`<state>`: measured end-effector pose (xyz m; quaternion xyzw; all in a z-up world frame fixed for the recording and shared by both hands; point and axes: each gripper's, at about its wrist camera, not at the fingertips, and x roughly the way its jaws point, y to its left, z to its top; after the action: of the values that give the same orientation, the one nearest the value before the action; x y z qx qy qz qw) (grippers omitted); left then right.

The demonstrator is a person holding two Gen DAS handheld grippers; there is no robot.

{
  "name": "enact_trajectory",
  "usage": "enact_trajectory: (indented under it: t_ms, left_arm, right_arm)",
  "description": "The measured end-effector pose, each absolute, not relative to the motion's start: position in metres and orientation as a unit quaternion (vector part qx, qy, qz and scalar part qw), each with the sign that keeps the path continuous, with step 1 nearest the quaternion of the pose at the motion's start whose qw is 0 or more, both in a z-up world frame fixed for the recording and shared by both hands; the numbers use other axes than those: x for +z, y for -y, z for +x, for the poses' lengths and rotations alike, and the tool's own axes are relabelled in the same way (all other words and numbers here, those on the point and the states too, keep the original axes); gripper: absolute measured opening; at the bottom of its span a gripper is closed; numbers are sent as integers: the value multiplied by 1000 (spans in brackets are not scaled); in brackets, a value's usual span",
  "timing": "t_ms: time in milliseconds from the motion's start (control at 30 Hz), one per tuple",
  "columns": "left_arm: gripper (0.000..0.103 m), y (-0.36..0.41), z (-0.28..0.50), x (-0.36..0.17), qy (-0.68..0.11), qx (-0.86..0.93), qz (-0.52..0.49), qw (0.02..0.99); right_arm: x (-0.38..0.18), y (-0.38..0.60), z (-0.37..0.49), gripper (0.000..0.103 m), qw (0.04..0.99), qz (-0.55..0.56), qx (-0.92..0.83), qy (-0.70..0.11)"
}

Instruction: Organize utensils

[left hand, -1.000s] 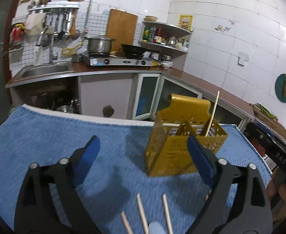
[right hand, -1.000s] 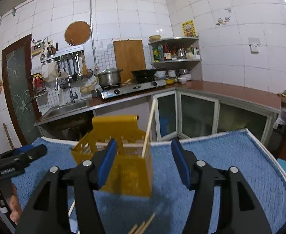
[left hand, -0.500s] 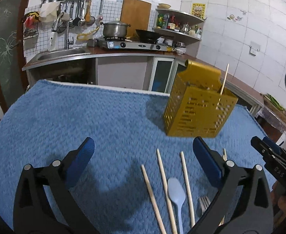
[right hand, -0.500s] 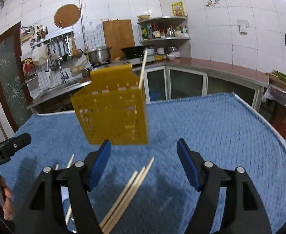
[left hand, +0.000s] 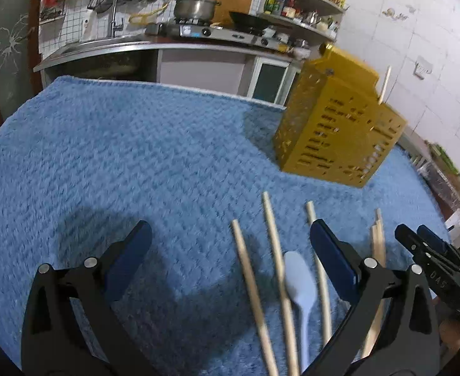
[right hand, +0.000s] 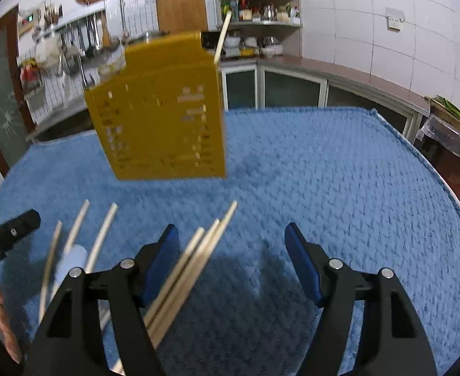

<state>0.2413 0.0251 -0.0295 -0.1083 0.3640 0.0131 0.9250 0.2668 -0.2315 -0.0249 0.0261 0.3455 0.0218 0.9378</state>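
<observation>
A: Left wrist view. Left gripper (left hand: 230,250) hangs over the blue-towelled table (left hand: 120,156), jaws spread wide, nothing between them. Yellow perforated caddy (left hand: 336,134) stands ahead and to the right, one chopstick (left hand: 384,84) already poking out of its top.

B: Loose items?

A: Three chopsticks (left hand: 274,235) lie side by side under the gripper, a pale spoon (left hand: 299,279) among them. More sticks (left hand: 378,238) lie just beyond the right-hand finger. The right gripper's tip (left hand: 430,250) shows at the right edge.

B: Right wrist view?

A: Right gripper (right hand: 231,257), jaws also wide apart, empty. A bundle of three sticks (right hand: 198,253) lies on the towel, running under its left finger. Caddy (right hand: 161,116) stands beyond, near; image a bit blurred. Spoon (right hand: 71,260) and three chopsticks (right hand: 101,238) sit further left, beside the left gripper's tip (right hand: 10,228).

B: Step in hand?

A: My reading: lining up for a pick, most pieces not yet stowed. Next calls for lowering one gripper square over a single stick, closing on it, then tilting it upright into the caddy.
</observation>
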Motion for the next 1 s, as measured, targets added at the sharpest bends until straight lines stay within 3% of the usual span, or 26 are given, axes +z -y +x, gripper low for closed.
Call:
enact_trajectory:
  t_ms: [400,567,933,1000]
  left_arm:
    - [98,-15,257,-53,-430,17,-70,900]
    - [96,-14,258,-54,-434,14,-66,898]
    - [78,-11,258,-52,-432,22,-61,899]
    - [65,-10,257,-51,-432,18,-64,899]
  right_arm:
    - [-44,237,285,68,913,35,1,-407]
    - [-43,234,285,52,913,30,7,-407]
    - [-46,218,298,45,906,26,-13,-423]
    - [-46,214,302,39,906,25,-23,-422]
